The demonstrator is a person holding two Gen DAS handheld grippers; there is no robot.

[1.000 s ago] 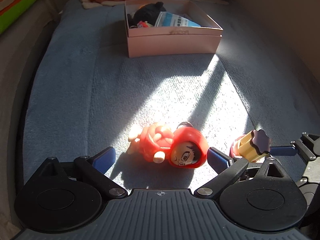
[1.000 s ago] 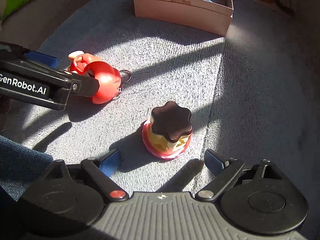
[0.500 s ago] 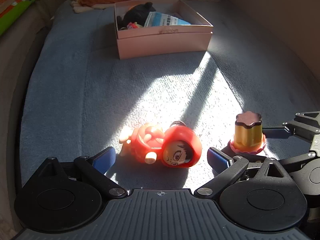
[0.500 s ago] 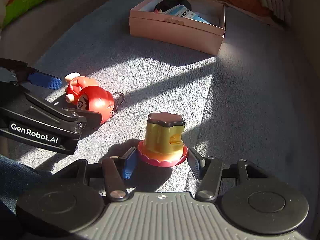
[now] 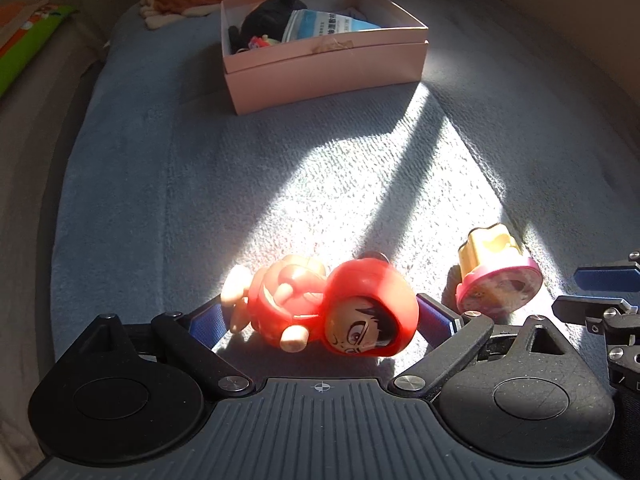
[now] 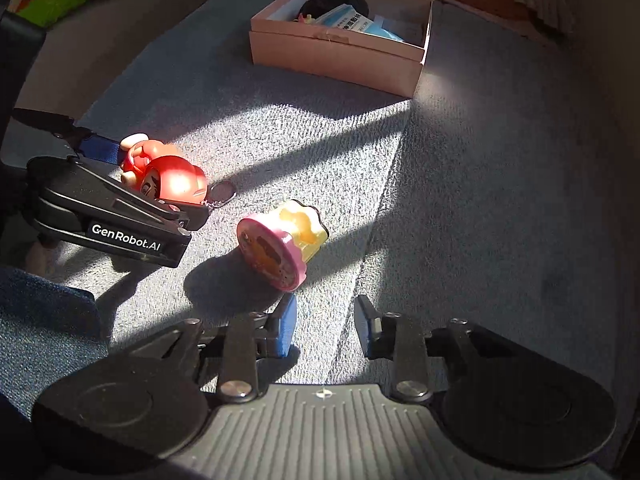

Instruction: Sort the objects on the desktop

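A red hooded figurine keychain (image 5: 328, 312) lies on its side on the grey-blue blanket, between the blue pads of my left gripper (image 5: 320, 318); the jaws stand close on both its ends. It also shows in the right wrist view (image 6: 168, 176). A yellow pudding toy with a pink base (image 6: 282, 246) lies tipped on its side, base toward my right gripper (image 6: 326, 326), whose jaws are partly closed and empty just behind it. The pudding toy shows at the right of the left wrist view (image 5: 496, 276).
A pink cardboard box (image 5: 324, 68) stands at the far end of the blanket, holding a black plush, a blue-white packet and small items; it also shows in the right wrist view (image 6: 340, 56). A green cushion (image 5: 24, 48) lies far left. An orange pillow lies behind the box.
The pudding toy has tipped over from upright onto its side and lies out of my right gripper's jaws. My left gripper has moved forward and narrowed around the red figurine.
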